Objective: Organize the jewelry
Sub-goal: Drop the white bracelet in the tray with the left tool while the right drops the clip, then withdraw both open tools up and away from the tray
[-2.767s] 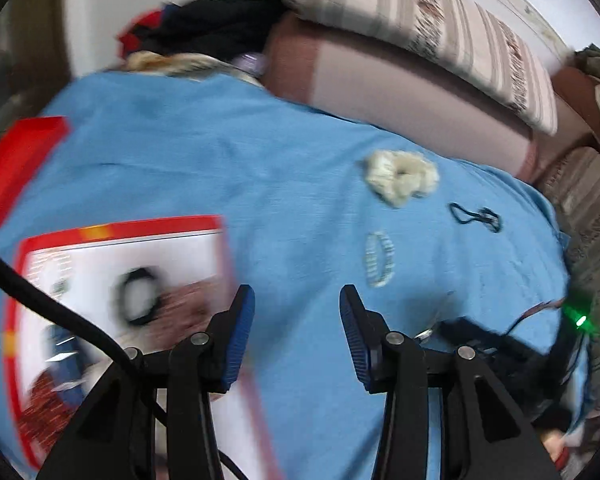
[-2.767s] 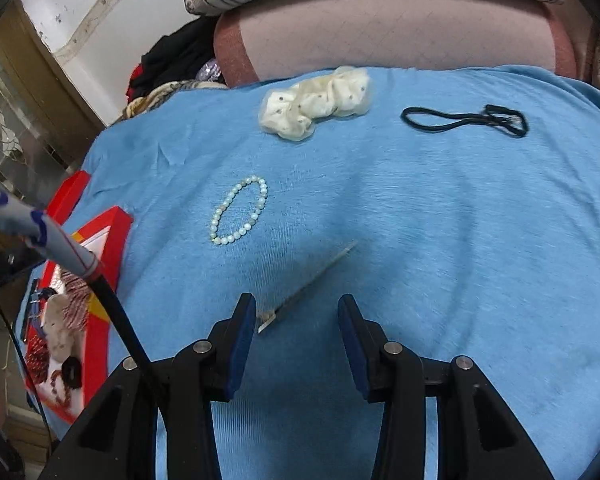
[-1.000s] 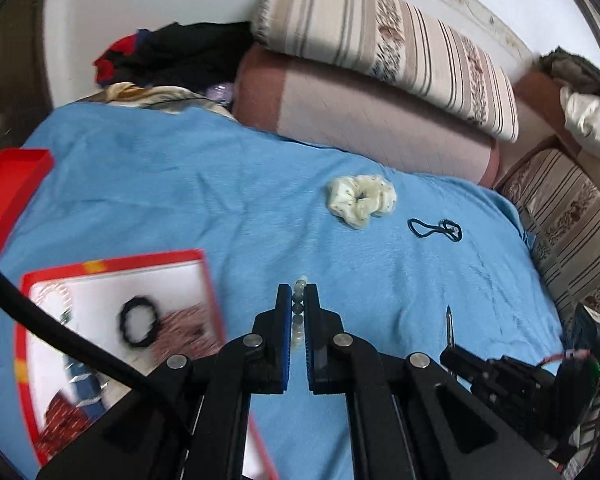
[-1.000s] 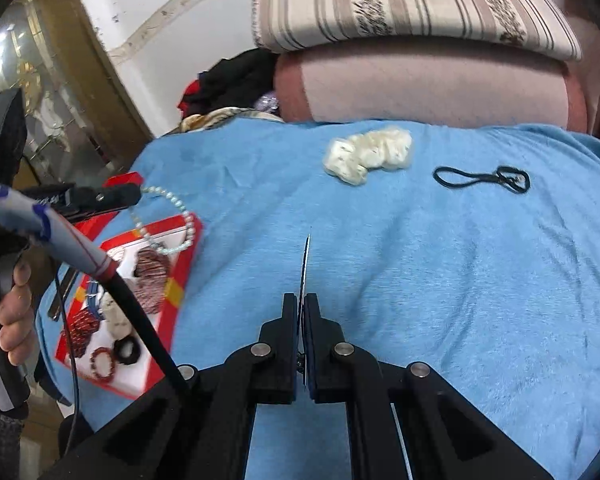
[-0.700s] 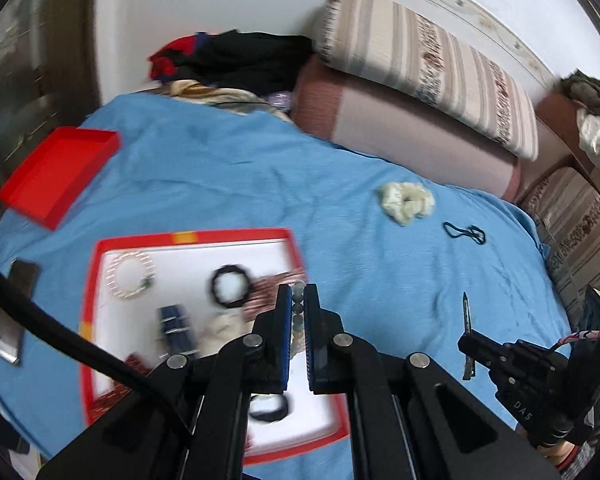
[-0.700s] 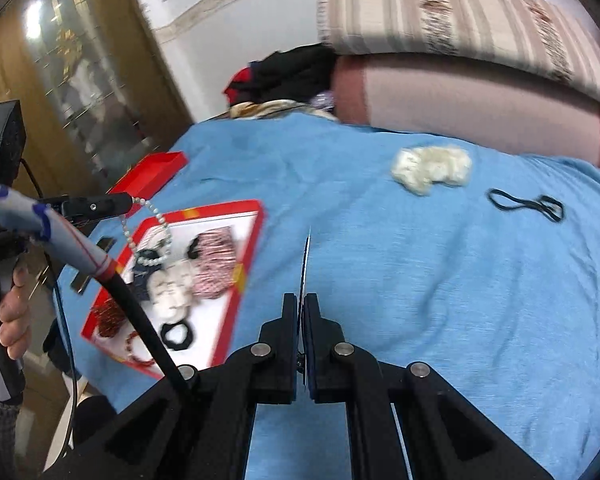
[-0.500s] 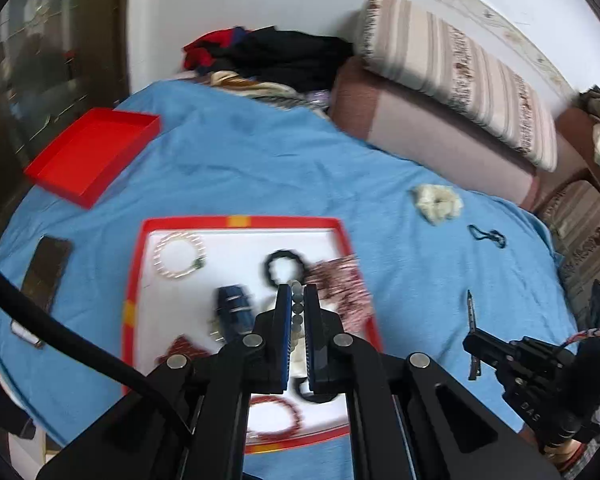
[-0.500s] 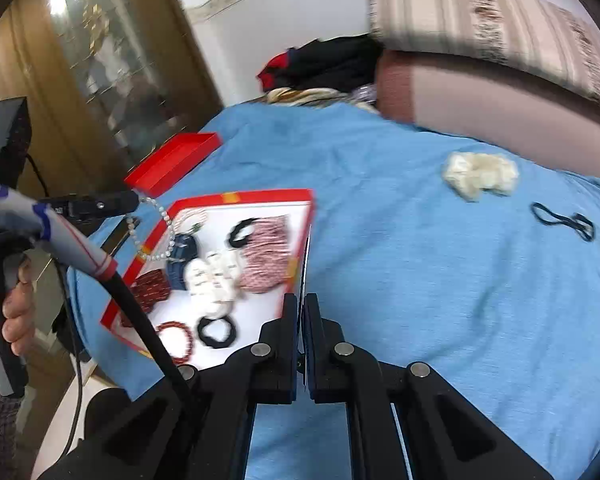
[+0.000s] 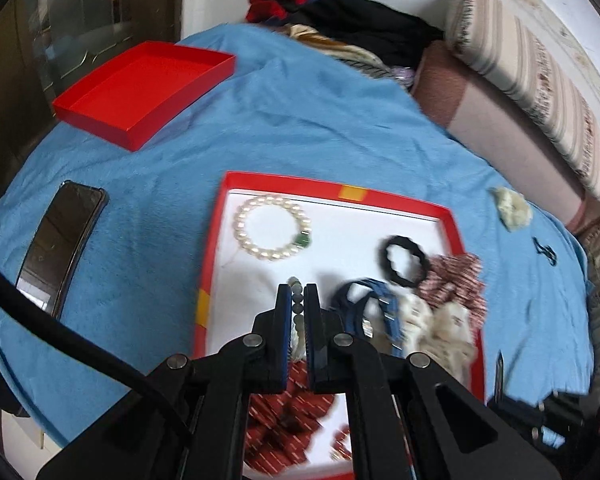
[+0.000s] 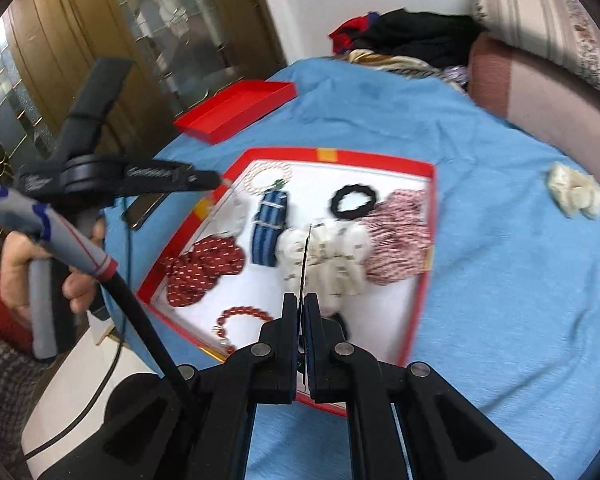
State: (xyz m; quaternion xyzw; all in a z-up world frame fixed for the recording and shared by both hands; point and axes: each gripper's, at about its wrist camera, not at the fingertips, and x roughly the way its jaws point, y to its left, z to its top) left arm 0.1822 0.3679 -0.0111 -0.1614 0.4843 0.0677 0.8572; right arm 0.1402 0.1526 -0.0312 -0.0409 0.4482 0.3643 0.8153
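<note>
My left gripper (image 9: 298, 300) is closed on a bead bracelet (image 9: 298, 296); the pale green beads show between the two jaws and stick out a little at the tips. It hangs over the near left part of the tray (image 9: 452, 224), a red-rimmed box with a white floor that lies on the blue blanket (image 9: 300, 120).

My right gripper (image 10: 301, 312) is also closed, on a thin hairpin (image 10: 306, 256). The pin stands up from the jaws like a dark needle, over the near side of the tray.

In the tray I see a pearl bracelet (image 9: 272, 228) at the far left corner, a black scrunchie (image 9: 404, 258) further right, a pink patterned scrunchie (image 9: 454, 284) at the right rim, a blue striped strap (image 10: 270, 222) in the middle, a white scrunchie (image 10: 328, 256) beside it, a dark red scrunchie (image 10: 204, 268) near left, and a red bead bracelet (image 10: 236, 320) at the near rim.

Outside the tray, the red lid (image 9: 140, 88) lies far left, a phone (image 9: 60, 240) left. A cream scrunchie (image 9: 512, 208) and a black hair tie (image 9: 546, 250) lie to the right on the blanket.
</note>
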